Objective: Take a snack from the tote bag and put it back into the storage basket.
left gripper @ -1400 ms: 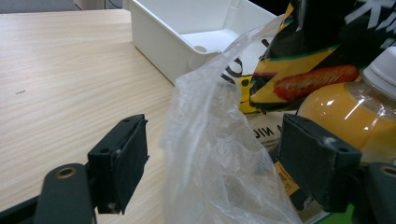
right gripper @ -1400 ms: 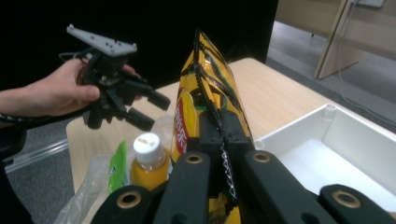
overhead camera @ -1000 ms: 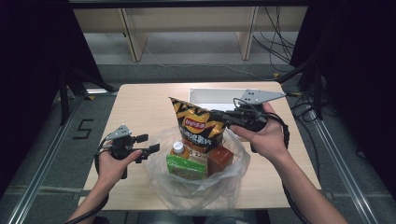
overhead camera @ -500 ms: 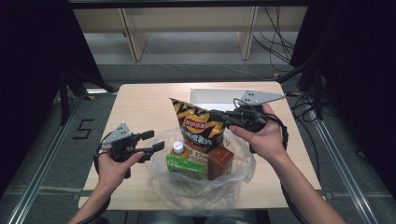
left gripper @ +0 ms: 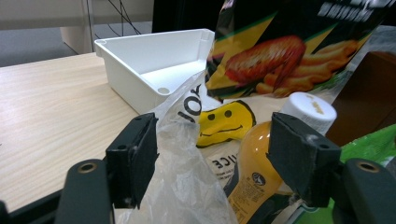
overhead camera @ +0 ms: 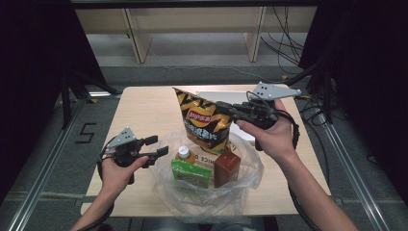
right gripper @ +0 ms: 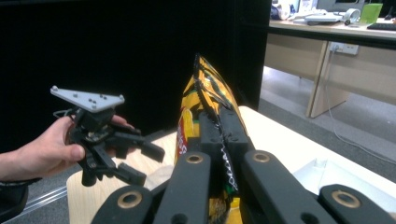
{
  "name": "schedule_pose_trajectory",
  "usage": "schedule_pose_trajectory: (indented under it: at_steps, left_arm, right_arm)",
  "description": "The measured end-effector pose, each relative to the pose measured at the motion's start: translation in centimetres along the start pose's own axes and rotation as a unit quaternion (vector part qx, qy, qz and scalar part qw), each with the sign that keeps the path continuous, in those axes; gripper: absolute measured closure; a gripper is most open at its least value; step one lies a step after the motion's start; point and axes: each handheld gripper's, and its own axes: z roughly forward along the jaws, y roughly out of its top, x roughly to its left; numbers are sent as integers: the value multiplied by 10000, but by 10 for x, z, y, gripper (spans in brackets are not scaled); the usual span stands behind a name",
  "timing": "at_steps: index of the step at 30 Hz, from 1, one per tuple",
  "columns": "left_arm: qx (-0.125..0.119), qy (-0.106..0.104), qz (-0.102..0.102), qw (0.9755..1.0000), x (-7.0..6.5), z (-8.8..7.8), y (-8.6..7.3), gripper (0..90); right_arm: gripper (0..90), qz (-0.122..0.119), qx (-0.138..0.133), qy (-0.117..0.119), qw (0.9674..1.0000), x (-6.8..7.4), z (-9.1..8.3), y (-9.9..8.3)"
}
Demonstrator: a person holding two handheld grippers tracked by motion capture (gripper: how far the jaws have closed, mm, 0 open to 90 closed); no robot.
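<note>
In the high view we are holding the chip bag (overhead camera: 204,120) by its sealed edge with the right gripper (overhead camera: 230,109), jaws pressed together on the crimp, so the bag is hanging tilted above the clear plastic bag (overhead camera: 240,185) near the front edge of the table (overhead camera: 144,110). Its lower corner is dipping toward the plastic bag's mouth, just above the orange bottle (overhead camera: 184,155), the green pack (overhead camera: 191,173) and the brown carton (overhead camera: 227,168). The left gripper (overhead camera: 156,147) is waiting just beside the plastic bag's left rim, jaws spread; they have just been closing a little, and nothing is pinched between them.

In the left gripper view we are looking between the spread jaws at loose plastic film (left gripper: 187,154), the bottle's white cap (left gripper: 308,109) and the chip bag's printed face (left gripper: 280,60), with the white tray (left gripper: 149,70) behind. We judge the film is slack here: if we are not pinching it and pulling the mouth wide, the chip bag may catch on the rim and fold it inward.

In the right gripper view the jaws are clamping the crimped seam (right gripper: 212,107), and the left gripper (right gripper: 135,161) is hovering beyond. The grip is thin, so the bag may be swinging or slipping as we lower it, and pushing down hard on the upright bottle could tip it or crush the chips.
</note>
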Motion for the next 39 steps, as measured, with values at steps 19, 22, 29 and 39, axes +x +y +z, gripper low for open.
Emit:
schedule_pose_trajectory:
  at_steps: [19, 22, 29, 39]
  left_arm:
    - [127, 235, 32, 9996, 9, 4, -7, 306]
    - [176, 322, -41, 9993, 8, 3, -8, 306]
    - [170, 268, 28, 9995, 10, 5, -9, 305]
    - [152, 265, -5, 9995, 12, 5, -11, 304]
  right_arm:
    - [900, -262, -479, -116, 9984, 0, -6, 30]
    - [900, -277, -506, -121, 9983, -1, -6, 34]
    - [900, -333, -565, -222, 9976, -2, -11, 46]
    - [900, -360, -717, -357, 9961, -9, -16, 59]
